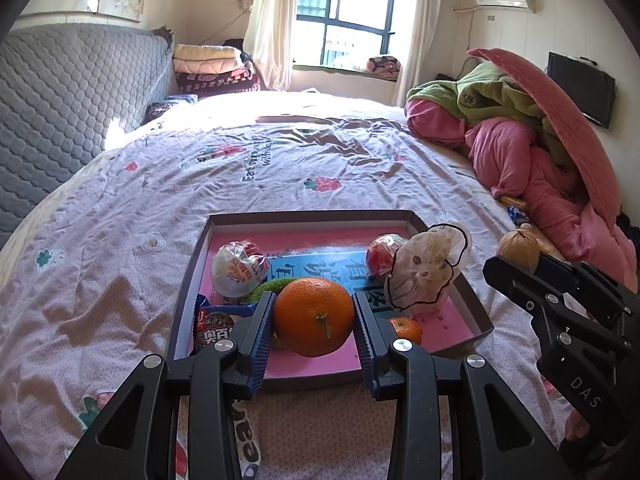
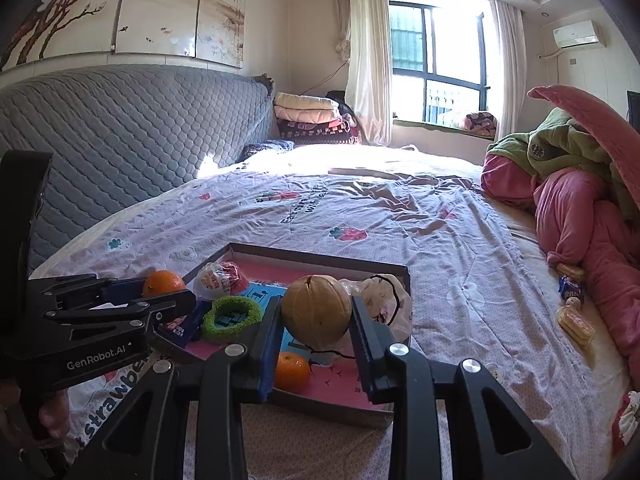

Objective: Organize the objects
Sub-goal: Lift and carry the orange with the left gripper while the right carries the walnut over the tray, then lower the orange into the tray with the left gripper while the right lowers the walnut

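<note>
My left gripper is shut on a large orange and holds it above the near part of a shallow box with a pink and blue bottom on the bed. My right gripper is shut on a tan round fruit and holds it above the same box. In the box lie a small orange, a green ring, a white and red wrapped ball, a dark snack packet and a crumpled plastic bag. The left gripper shows at the left of the right wrist view, still holding the orange.
The bed sheet has a strawberry print. A grey quilted headboard rises at the left. Pink and green bedding is piled at the right. Snack packets lie beside that pile. A window is at the back.
</note>
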Tool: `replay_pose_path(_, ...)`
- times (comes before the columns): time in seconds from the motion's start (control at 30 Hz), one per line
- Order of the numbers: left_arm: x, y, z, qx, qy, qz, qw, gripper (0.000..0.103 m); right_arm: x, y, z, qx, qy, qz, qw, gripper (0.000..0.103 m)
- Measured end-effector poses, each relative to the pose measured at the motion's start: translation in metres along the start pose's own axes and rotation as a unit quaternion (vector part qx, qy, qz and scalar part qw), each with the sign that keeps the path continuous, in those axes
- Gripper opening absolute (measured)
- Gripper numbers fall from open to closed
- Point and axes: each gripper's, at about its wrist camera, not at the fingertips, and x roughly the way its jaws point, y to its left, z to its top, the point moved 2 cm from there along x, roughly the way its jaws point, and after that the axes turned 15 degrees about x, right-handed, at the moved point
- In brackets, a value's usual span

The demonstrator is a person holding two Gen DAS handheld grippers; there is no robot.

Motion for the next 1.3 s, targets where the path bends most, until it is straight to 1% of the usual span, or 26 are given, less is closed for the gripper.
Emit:
replay_pose_path(0.23,0.009,0.002,0.01,-0.001,-0.005,0.003,1.0,0.039,0.008,-0.003,0.006,-0.002,-0.001,-0.005,1.0,0.033)
replay_pose_path(0.63,0.034,0.004,0.022,-0.009,-0.004,0.001,0.9999,0.039,0.027,-0.011,0.017,0.001,0.005,-0.009,1.0,0.033)
replay_pose_path(0.93,0.053,-0.005,0.014,0.0,0.011,-0.006,0.9999,0.039,0.038,-0.018,0.008,0.01,0.026,-0.01,1.0,0.033)
replay_pose_path(1.3,0.065,-0.018,0.002,0.02,0.028,-0.019,0.9992,0.039,0.05,-0.027,-0.007,0.018,0.059,-0.02,0.998,0.033)
